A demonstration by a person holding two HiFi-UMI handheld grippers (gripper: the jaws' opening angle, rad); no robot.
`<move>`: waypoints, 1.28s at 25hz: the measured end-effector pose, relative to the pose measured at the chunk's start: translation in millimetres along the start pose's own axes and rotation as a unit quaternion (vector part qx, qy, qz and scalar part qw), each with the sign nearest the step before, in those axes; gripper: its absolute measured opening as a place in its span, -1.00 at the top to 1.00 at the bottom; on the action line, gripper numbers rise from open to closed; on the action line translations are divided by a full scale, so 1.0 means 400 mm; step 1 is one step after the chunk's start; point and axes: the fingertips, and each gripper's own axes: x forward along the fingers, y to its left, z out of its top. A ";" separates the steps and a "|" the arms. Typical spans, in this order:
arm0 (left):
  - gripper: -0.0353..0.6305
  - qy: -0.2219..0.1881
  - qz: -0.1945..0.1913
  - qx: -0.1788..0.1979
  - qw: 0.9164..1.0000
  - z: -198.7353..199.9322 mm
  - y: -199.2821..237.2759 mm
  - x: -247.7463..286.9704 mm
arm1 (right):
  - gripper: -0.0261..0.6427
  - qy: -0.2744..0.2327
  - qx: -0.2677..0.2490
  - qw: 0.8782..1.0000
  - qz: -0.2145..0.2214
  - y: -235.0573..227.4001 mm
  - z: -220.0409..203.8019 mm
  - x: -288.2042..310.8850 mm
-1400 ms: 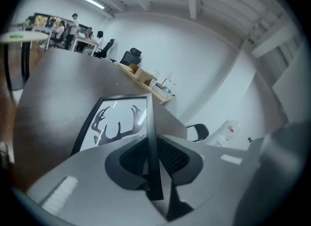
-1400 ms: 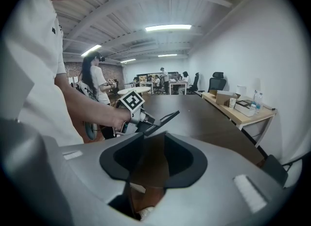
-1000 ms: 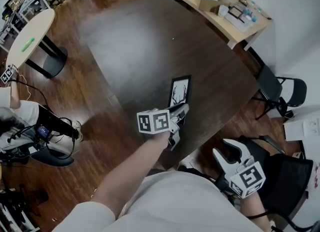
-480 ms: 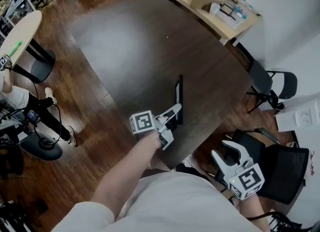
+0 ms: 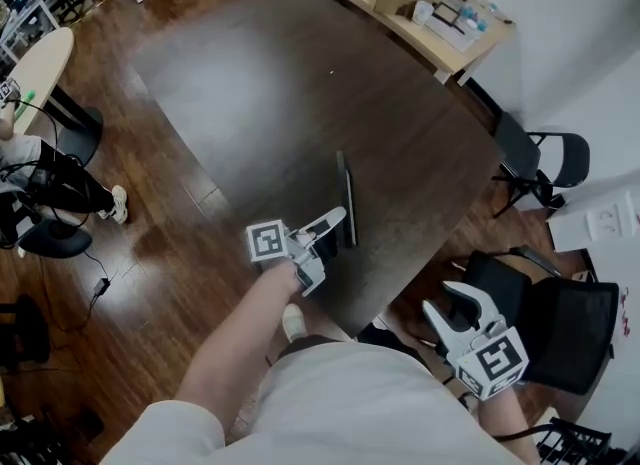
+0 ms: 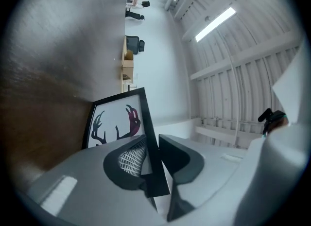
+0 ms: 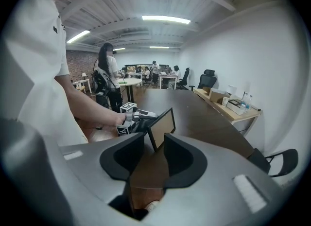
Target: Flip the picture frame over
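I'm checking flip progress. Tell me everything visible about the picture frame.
The picture frame is thin, black-edged, holding a white print of dark antlers; its back looks like plain brown board. It stands on edge, near upright, on the dark table, with the left gripper shut on its near end.

No readable text, numbers or brands anywhere. Cubes on the left gripper [image 5: 335,223] and right gripper [image 5: 455,301] carry only black-and-white square marker patterns, no letters or digits. Print in the frame [image 6: 115,123] is an antler drawing with no caption or signature visible. Boxes and small items on the side desk [image 5: 400,19] may have labels, but they're too small to read
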 end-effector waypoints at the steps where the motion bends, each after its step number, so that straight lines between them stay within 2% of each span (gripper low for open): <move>1: 0.65 0.006 0.000 0.004 1.000 0.002 0.000 -0.006 | 0.53 0.002 0.001 1.000 -0.001 0.003 -0.002 0.001; 11: 0.65 0.052 -0.001 0.015 0.999 0.015 0.001 -0.053 | 0.53 0.002 0.006 1.000 -0.008 0.031 0.005 0.007; 14: 0.55 0.061 -0.002 0.016 0.998 0.020 0.003 -0.067 | 0.53 0.004 0.008 1.000 -0.011 0.039 0.005 0.014; 18: 0.54 0.076 0.020 0.017 0.997 0.022 0.020 -0.089 | 0.53 0.003 0.012 1.000 -0.014 0.049 0.009 0.024; 21: 0.53 0.093 0.053 0.041 0.993 0.023 0.041 -0.106 | 0.53 0.000 0.014 1.000 -0.013 0.061 0.012 0.035; 25: 0.53 0.127 0.134 0.114 0.976 0.043 0.098 -0.138 | 0.53 -0.004 0.019 1.000 -0.014 0.077 0.012 0.049; 32: 0.53 0.170 0.224 0.170 0.945 0.044 0.156 -0.147 | 0.53 -0.001 0.033 0.999 -0.013 0.106 -0.003 0.054</move>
